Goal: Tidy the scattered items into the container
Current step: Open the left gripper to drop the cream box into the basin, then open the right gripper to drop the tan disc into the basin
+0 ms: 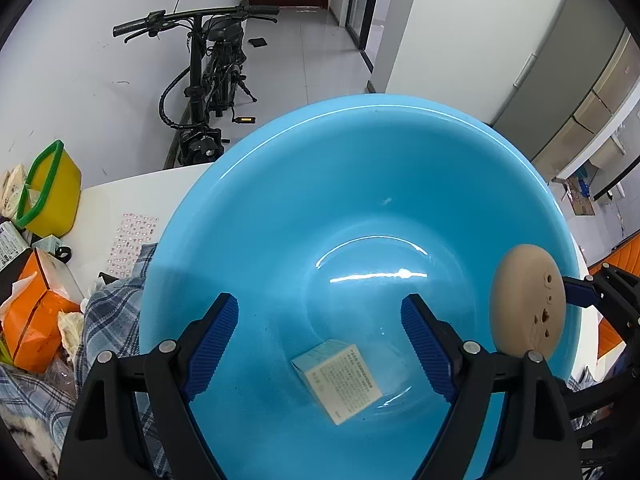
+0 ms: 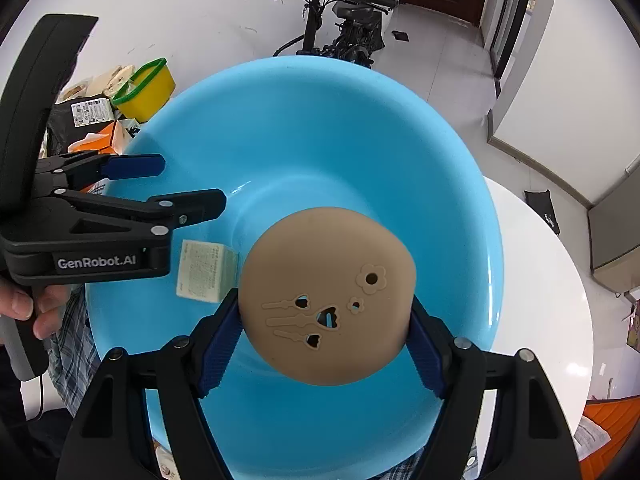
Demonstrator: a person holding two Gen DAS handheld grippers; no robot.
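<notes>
A big blue basin (image 1: 280,184) (image 2: 304,128) fills both views. A small printed box (image 1: 338,380) (image 2: 204,270) lies on its bottom. My left gripper (image 1: 320,344) is open and empty, hovering over the basin just above the box; it also shows in the right wrist view (image 2: 176,184). My right gripper (image 2: 326,336) is shut on a round tan disc with cut-out holes (image 2: 326,292) (image 1: 528,300), held over the basin's right side.
A yellow tub with a green rim (image 1: 50,192) (image 2: 148,86), orange packets (image 1: 32,316) and a plaid cloth (image 1: 116,308) crowd the white table (image 1: 120,208) left of the basin. A bicycle (image 1: 208,80) stands by the wall behind.
</notes>
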